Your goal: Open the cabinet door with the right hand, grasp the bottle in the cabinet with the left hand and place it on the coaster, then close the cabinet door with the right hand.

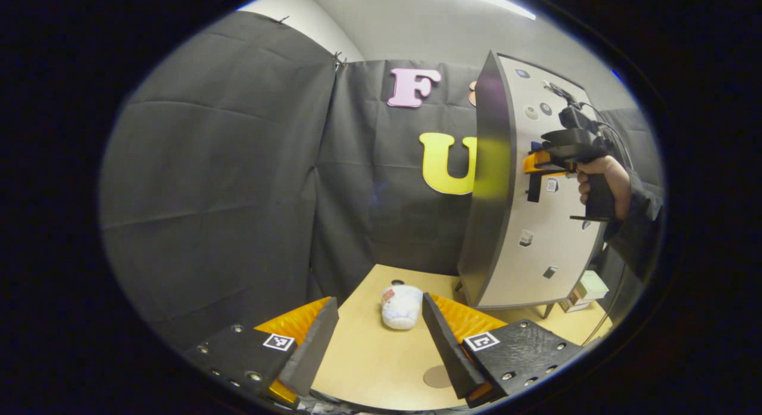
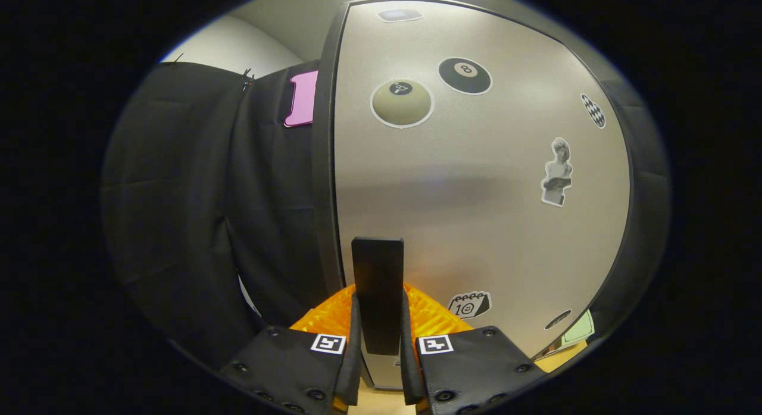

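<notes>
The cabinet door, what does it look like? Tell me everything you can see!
The cabinet door is a tall, smooth, silvery-grey panel with a dark rim, and it looks like metal. Stickers dot its face, among them a black billiard ball. A dark upright handle sits near its left edge, and the right gripper is clamped on it. In the left gripper view the door stands beside a tan table.

Plush toy on wooden table
</notes>
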`<state>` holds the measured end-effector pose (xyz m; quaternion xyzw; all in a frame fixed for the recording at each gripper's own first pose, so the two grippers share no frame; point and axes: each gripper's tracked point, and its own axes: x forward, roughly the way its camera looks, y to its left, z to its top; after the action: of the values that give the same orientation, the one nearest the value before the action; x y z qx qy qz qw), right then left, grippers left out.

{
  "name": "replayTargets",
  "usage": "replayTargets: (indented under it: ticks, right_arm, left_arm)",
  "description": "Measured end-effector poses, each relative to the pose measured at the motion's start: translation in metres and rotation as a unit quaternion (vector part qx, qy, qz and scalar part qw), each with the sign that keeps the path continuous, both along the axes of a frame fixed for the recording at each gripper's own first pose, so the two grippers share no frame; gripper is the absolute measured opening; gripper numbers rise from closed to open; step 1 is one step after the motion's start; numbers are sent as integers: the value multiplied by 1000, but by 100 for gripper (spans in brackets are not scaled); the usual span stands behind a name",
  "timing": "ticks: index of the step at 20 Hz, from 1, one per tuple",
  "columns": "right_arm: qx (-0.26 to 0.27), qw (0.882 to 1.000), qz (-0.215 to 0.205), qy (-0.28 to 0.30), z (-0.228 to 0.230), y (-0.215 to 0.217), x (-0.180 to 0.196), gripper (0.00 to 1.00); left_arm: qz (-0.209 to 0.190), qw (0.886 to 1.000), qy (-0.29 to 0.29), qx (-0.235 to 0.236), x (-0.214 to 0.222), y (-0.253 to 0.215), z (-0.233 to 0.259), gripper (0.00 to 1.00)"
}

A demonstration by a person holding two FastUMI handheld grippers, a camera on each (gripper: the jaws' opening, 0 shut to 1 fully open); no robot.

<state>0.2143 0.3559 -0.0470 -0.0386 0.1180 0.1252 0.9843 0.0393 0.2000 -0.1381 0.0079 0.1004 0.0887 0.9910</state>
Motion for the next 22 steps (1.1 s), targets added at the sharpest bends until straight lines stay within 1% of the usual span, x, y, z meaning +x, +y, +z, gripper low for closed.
replayTargets:
  ticks: [1,4,5,6,8,10,11,12,13,14,17,18,19,20,22]
  right_arm:
    - [5,1000,2,1,0,-1,1,26]
    - [-3,1000,24,-6,1,0,0,22]
    - [0,1000,29,-5,-1,0,0,22]
    - [2,999,33,-6,0,0,-1,18]
    - [-1,999,43,-7,0,-1,-2,18]
    - [-4,999,50,-6,0,-1,-4,18]
    - [-7,999,53,-4,-1,-1,-5,17]
    - [-8,998,56,-4,0,-2,-7,18]
    - [-11,998,60,-3,-1,-2,-8,16]
    - [-12,998,65,-3,0,-3,-9,18]
    - [-12,997,82,0,0,-5,-11,18]
    - [-9,996,86,2,0,-5,-10,19]
    - [-8,996,91,2,0,-6,-11,18]
    - [-8,995,97,0,2,-6,-11,18]
    - [-7,994,109,-2,2,-7,-11,18]
  left_arm:
    - [-1,1000,0,-1,1,-1,0,87]
    - [-6,1000,1,-1,1,-4,-3,88]
    - [-8,1000,3,-3,3,-5,-5,88]
    - [-11,1000,6,-4,4,-7,-7,86]
    - [-20,1000,11,-9,9,-13,-13,89]
    - [-30,999,11,-12,14,-19,-14,86]
    - [-35,999,13,-15,17,-25,-16,88]
    - [-40,999,15,-17,18,-30,-18,86]
    - [-46,999,17,-20,20,-36,-19,88]
    - [-53,998,18,-25,22,-43,-20,86]
    - [-75,996,22,-34,25,-64,-21,87]
    - [-82,996,21,-35,25,-72,-20,87]
    - [-87,996,15,-34,25,-78,-15,88]
    - [-89,995,11,-33,26,-84,-10,86]
    - [-86,996,7,-31,29,-91,-3,88]
